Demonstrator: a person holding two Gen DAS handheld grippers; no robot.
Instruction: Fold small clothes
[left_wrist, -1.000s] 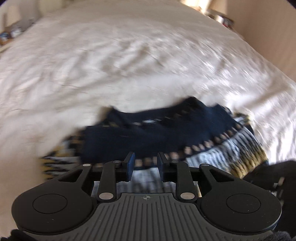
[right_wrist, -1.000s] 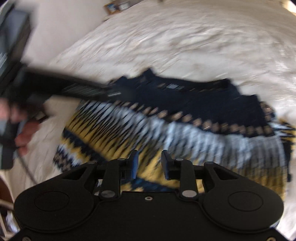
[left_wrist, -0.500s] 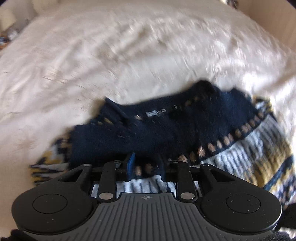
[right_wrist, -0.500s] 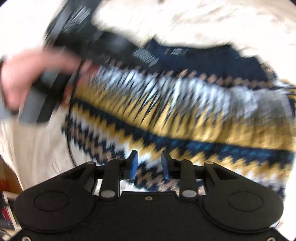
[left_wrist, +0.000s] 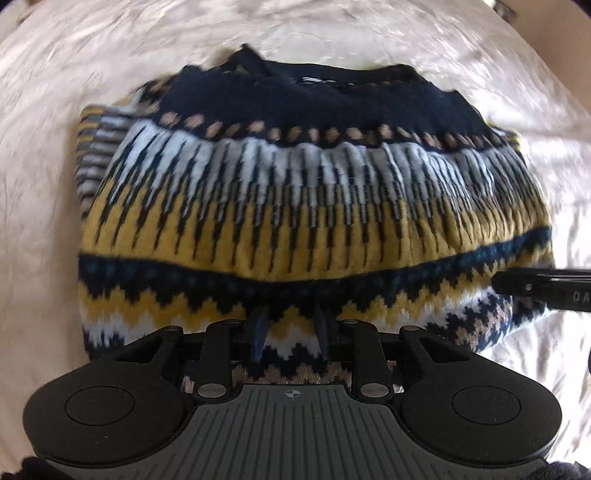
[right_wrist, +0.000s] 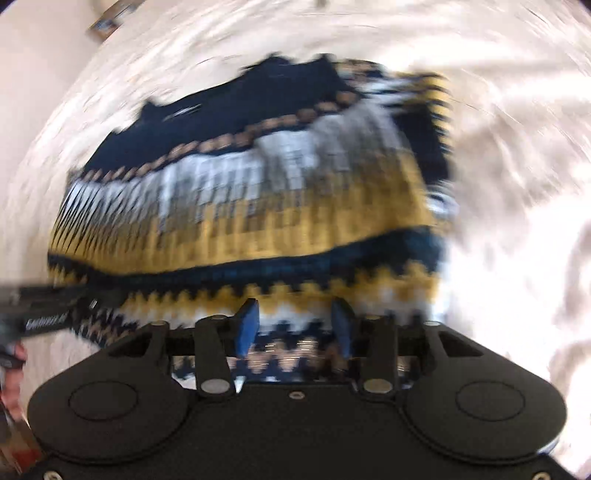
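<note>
A patterned knit sweater (left_wrist: 306, 206) in navy, white and mustard lies folded on a white bedsheet (left_wrist: 55, 110); it also shows in the right wrist view (right_wrist: 258, 206). My left gripper (left_wrist: 291, 332) is open, its fingers over the sweater's near hem. My right gripper (right_wrist: 293, 325) is open over the near hem too. The right gripper's fingers (left_wrist: 543, 288) reach in at the sweater's right edge in the left wrist view. The left gripper's fingers (right_wrist: 48, 306) show at the sweater's left edge in the right wrist view. Both views are motion-blurred.
The white sheet (right_wrist: 517, 184) spreads around the sweater on all sides. A beige wall (left_wrist: 576, 74) stands at the far right. A small framed object (right_wrist: 110, 18) lies beyond the bed's far left. A hand (right_wrist: 11, 369) shows at the left edge.
Both grippers have pulled back toward the sweater's near hem and the jaws have opened wider. The sweater now fills both views, with the patterned part facing up.
</note>
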